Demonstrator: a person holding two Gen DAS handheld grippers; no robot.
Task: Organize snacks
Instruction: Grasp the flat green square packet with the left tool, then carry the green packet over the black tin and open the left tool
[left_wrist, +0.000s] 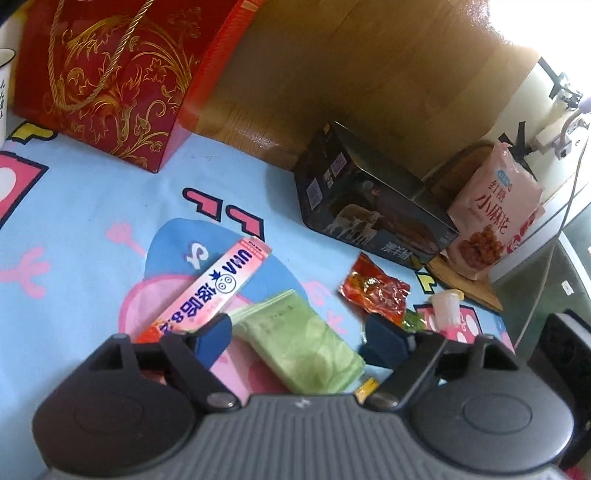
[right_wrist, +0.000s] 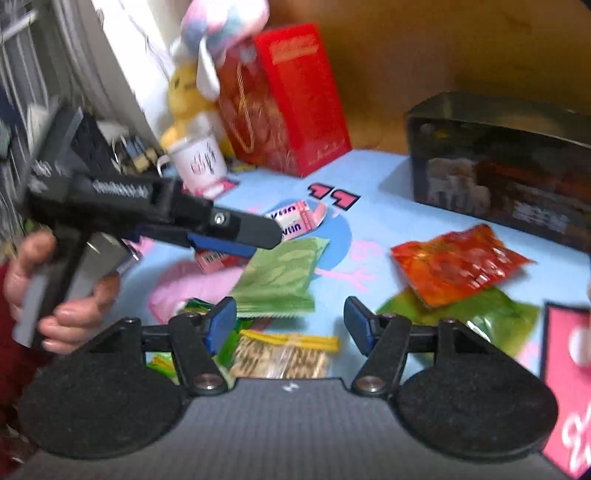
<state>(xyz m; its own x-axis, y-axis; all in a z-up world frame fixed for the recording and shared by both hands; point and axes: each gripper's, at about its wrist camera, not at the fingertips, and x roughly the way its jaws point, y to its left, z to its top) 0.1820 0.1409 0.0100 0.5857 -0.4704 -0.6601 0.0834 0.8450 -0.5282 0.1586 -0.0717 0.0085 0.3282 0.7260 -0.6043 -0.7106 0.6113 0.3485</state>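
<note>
Your jaws gape wide, both grippers, over scattered snacks.
Matte green pouch (left_wrist: 299, 347) lies flat beside the glossy pink box (left_wrist: 218, 288); crinkly red packet (left_wrist: 375, 290) right.

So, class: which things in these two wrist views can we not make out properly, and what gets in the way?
- Pink candy box: near end hidden behind the left gripper finger, left wrist view.
- Small wrapper with yellow edge: mostly hidden by the gripper body, left wrist view.
- White mug: cut off by the left edge, left wrist view.
- Dark tin: its print is blurred, right wrist view.
- Cracker pack: lower part hidden by the right gripper body.
</note>
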